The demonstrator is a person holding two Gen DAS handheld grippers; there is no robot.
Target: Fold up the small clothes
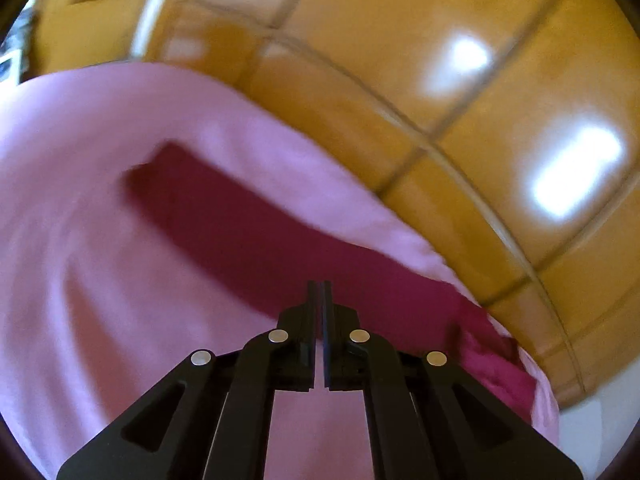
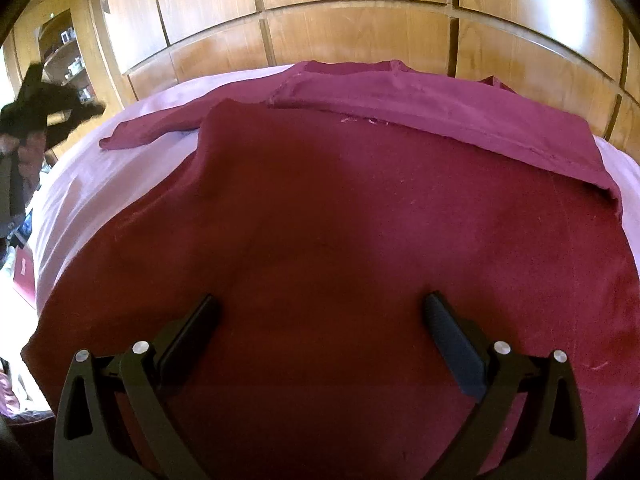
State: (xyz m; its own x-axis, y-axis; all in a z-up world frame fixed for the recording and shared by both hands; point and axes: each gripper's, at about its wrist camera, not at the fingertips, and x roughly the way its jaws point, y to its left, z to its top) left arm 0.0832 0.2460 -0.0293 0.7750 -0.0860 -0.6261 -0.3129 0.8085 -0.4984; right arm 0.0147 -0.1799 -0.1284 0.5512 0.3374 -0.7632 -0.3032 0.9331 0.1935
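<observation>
One dark red garment (image 2: 340,220) lies spread on your pink sheet (image 2: 120,168), a soft, matte knit that fills the right wrist view from centre to 6 o'clock. A lighter band of the same cloth is folded over along its far edge from 12 to 2 o'clock, showing a stitched seam, and a long sleeve (image 2: 148,132) trails flat toward 10 o'clock. Behind the bed, glossy wooden panels (image 2: 352,36) with dark grooves curve across the top.

Your right tongs (image 2: 320,308) stand spread wide, black fingers (image 2: 452,336) low over the cloth at 6 o'clock with nothing between them; whether they touch the fabric cannot be told.

Your left tongs (image 1: 319,286) are pressed together, tips meeting at 6 o'clock in a blurred left wrist view, right at the edge of the dark red cloth (image 1: 240,232), which runs as a strip from 10 to 4 o'clock over the smooth, softly wrinkled sheet (image 1: 80,240). Whether they pinch the fabric cannot be told. Shiny wood panels (image 1: 480,120) catch window glare at 2 o'clock.
</observation>
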